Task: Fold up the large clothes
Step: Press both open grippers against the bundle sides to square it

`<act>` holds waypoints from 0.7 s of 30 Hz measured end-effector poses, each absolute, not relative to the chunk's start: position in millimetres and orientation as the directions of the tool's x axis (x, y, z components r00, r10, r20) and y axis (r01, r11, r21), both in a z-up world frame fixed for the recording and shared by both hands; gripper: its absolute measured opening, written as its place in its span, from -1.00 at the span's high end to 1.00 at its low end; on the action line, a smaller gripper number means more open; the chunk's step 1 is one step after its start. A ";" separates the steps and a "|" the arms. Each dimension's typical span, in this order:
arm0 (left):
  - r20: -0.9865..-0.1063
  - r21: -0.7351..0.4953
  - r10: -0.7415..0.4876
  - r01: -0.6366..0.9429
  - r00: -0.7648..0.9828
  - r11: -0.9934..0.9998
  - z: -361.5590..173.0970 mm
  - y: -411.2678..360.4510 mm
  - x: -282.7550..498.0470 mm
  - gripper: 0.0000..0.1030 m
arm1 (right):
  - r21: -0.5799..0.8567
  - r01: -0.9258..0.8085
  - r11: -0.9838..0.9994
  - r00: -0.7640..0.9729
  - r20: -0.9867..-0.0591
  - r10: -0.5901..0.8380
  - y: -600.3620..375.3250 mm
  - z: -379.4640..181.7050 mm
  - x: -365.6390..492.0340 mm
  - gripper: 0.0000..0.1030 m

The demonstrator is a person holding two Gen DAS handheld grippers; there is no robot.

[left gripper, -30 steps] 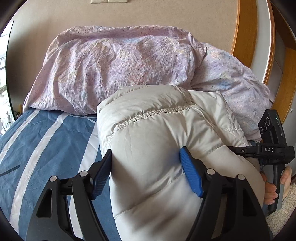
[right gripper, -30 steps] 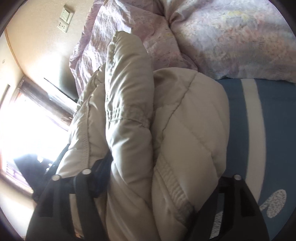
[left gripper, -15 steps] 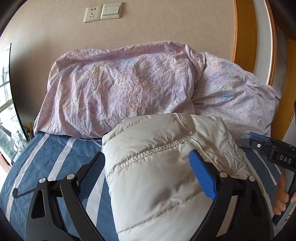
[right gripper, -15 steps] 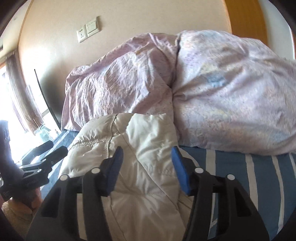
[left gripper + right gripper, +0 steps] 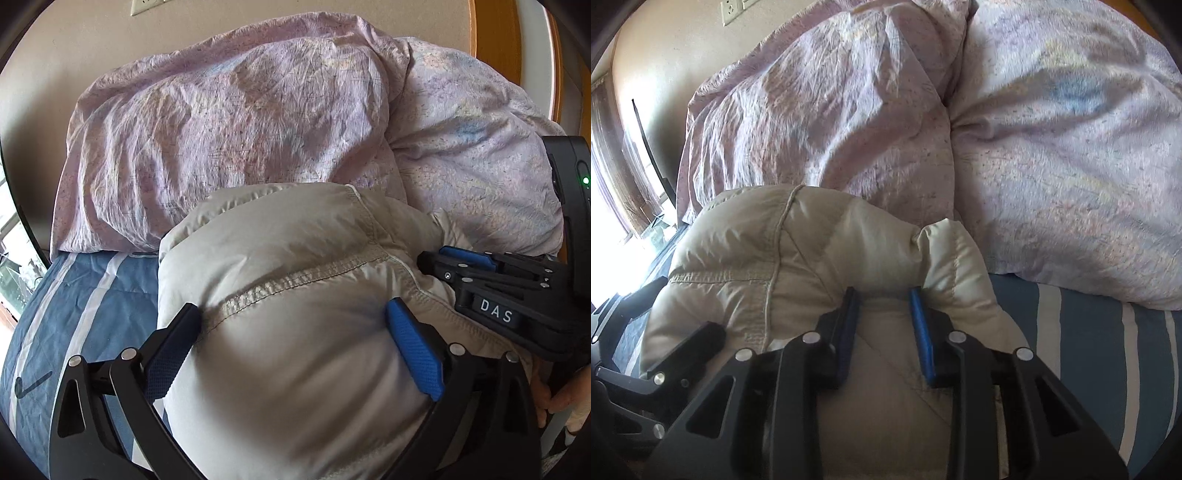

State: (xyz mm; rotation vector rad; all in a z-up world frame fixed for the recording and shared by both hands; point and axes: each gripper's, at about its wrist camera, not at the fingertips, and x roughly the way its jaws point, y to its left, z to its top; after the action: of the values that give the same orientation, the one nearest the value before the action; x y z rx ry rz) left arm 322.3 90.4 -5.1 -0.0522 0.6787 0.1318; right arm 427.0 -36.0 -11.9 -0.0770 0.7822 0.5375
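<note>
While a cream puffer jacket (image 5: 295,332) lies bundled on a blue-and-white striped bedsheet (image 5: 92,295), the left gripper (image 5: 291,350) straddles its bulging near end, jaws spread wide, the blue pads (image 5: 415,354) pressing into the padding on either side. A stitched seam runs across the fabric just ahead of the fingertips. Off that tool's right side, the right gripper (image 5: 461,258), marked "DAS" on its black body, reaches into the jacket's far flank, and part of the person's hand (image 5: 561,398) shows beneath it at the frame's edge.

From the right wrist view, the right gripper (image 5: 886,314) has its jaws drawn partway together, a roll of the jacket (image 5: 798,258) bunched up just beyond the fingertips and a flat quilted panel lying between the pads (image 5: 923,332). Whether the pads actually pinch the fabric cannot be told from this view, though cloth fills the gap between them. Left of this tool, the black frame of the left gripper (image 5: 665,354) rests against the jacket's side.

Beyond both tools, directly ahead, a crumpled lilac duvet (image 5: 258,110) is heaped against the beige wall (image 5: 55,48), the jacket's far end touching its lower edge. A wall socket (image 5: 729,9) sits above it, up and to the left of the right tool.
</note>
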 end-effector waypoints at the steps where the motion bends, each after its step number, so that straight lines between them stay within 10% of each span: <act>1: -0.629 -0.002 0.108 -0.140 0.770 0.990 -7.1 89.5 323.9 -0.97 | 0.133 -0.487 0.863 0.580 -0.689 0.434 -36.2 -15.2 429.7 0.43; 21: -0.610 0.100 0.217 -0.198 0.762 0.975 -31.1 70.4 345.6 -0.97 | 0.220 -0.477 0.851 0.546 -0.684 0.483 -41.6 -50.0 452.1 0.43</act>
State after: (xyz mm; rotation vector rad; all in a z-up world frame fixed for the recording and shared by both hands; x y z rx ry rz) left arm 345.6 70.4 -31.1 0.0304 0.6673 0.2258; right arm 452.1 -41.6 -50.0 0.0083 0.8132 0.5693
